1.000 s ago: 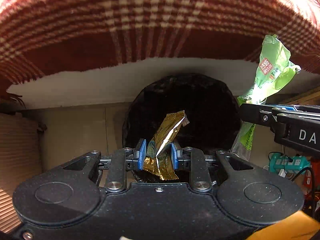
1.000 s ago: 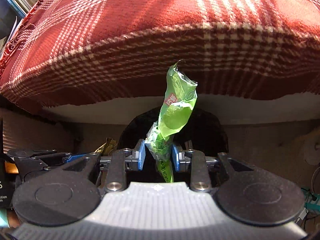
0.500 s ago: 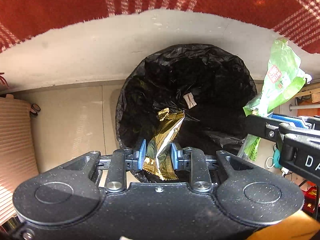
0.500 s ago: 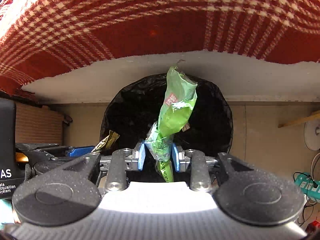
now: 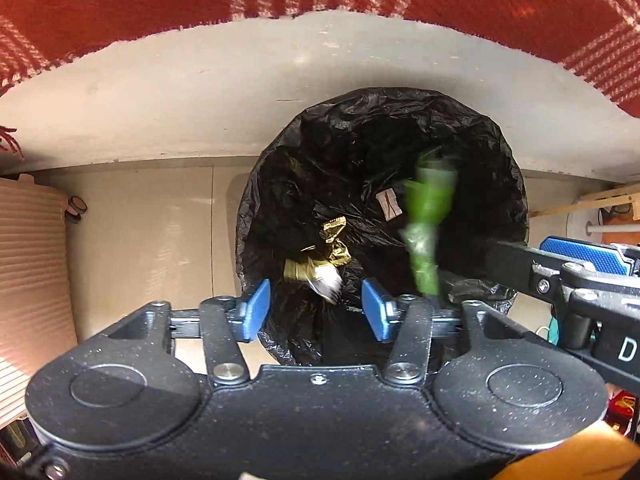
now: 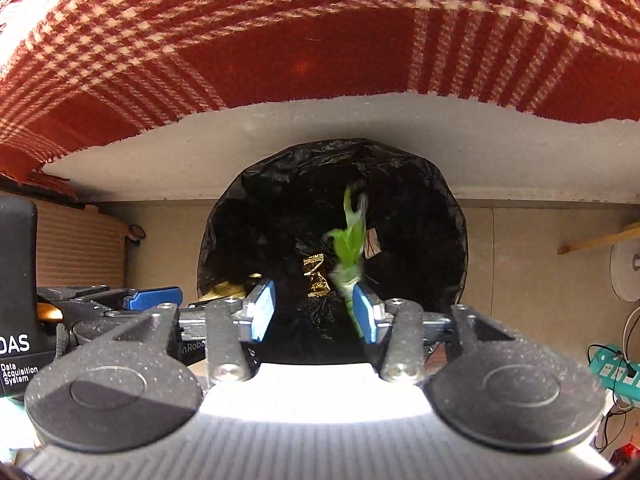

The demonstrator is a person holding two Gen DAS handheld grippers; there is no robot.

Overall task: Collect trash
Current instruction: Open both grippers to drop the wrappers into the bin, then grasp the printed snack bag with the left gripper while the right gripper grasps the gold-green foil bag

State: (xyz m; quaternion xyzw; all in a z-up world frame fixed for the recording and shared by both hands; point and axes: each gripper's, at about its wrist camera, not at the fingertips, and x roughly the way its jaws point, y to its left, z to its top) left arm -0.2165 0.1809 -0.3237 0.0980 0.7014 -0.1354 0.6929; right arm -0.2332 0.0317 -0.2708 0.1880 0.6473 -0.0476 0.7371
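Observation:
A bin lined with a black bag (image 5: 500, 152) (image 6: 420, 184) stands on the floor right below both grippers. My left gripper (image 5: 316, 310) is open over its mouth, and a gold wrapper (image 5: 320, 256) (image 6: 316, 276), blurred, is falling free inside the bag. My right gripper (image 6: 314, 314) is open too. A green wrapper (image 6: 350, 248) (image 5: 426, 220), motion-blurred, drops past its right pad into the bag. The right gripper's arm and a blue pad (image 5: 580, 254) show at the right edge of the left wrist view.
A red plaid blanket (image 6: 280, 40) hangs over a pale ledge (image 5: 200, 92) just behind the bin. A ribbed beige object (image 5: 28, 264) stands at the left. A small paper scrap (image 5: 389, 204) lies inside the bag. A teal power strip (image 6: 614, 370) with cables lies at the right.
Both grippers opened over the bin. The gold wrapper left the left gripper and the green wrapper left the right one; both are now dropping into the black bag.

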